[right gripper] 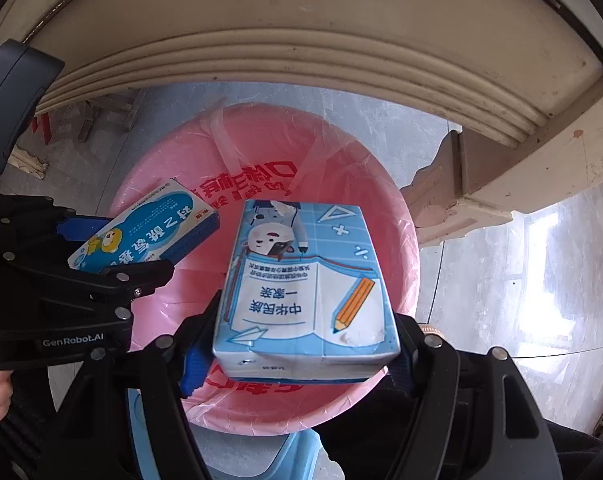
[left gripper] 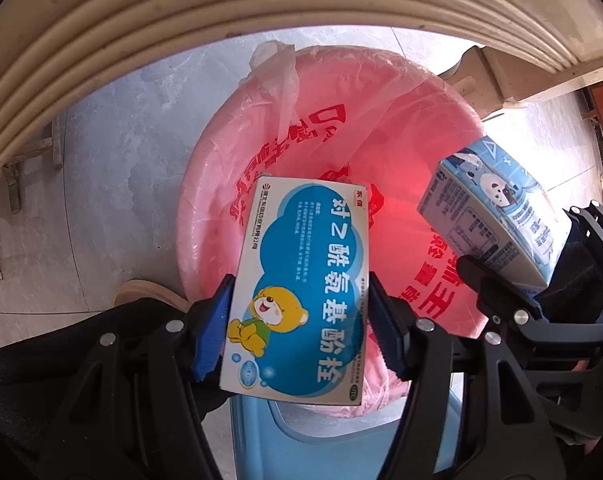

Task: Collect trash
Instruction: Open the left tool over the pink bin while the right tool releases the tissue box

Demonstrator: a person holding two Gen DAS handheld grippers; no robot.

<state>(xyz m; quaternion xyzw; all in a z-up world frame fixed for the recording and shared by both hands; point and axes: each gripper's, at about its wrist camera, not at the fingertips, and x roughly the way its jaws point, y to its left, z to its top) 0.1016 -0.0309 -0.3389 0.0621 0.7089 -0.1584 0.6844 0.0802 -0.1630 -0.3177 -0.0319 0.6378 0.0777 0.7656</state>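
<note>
Left wrist view: left gripper [left gripper: 299, 326] with blue ribbed fingers [left gripper: 209, 332] pinching a flat cardboard medicine box [left gripper: 301, 280] by its long edges, glossy white and blue, cartoon bear printed. Held above the mouth of a round bin [left gripper: 205, 208] lined with a thin, wrinkled pink plastic bag [left gripper: 341, 92] bearing red lettering. Open pink hollow directly beyond the box; grey marbled floor [left gripper: 113, 152] to the left. At right, the right gripper [left gripper: 533, 280] clamping a light-blue carton [left gripper: 497, 212] over the bin's right rim. Cream ribbed desk edge [left gripper: 101, 32] arching overhead.

Right wrist view: right gripper [right gripper: 301, 348] with fingers [right gripper: 195, 360] pressed against both sides of the carton [right gripper: 305, 284], a smooth rectangular block with pencil and book artwork, hanging over the bin [right gripper: 405, 240] centre. Medicine box [right gripper: 149, 232] tilted at left in the left gripper [right gripper: 101, 256], above the near-left rim. Bag liner [right gripper: 341, 160] creased, semi-transparent. Moulded desk edge [right gripper: 301, 52] close above the far rim; bright floor [right gripper: 501, 260] free to the right.
</note>
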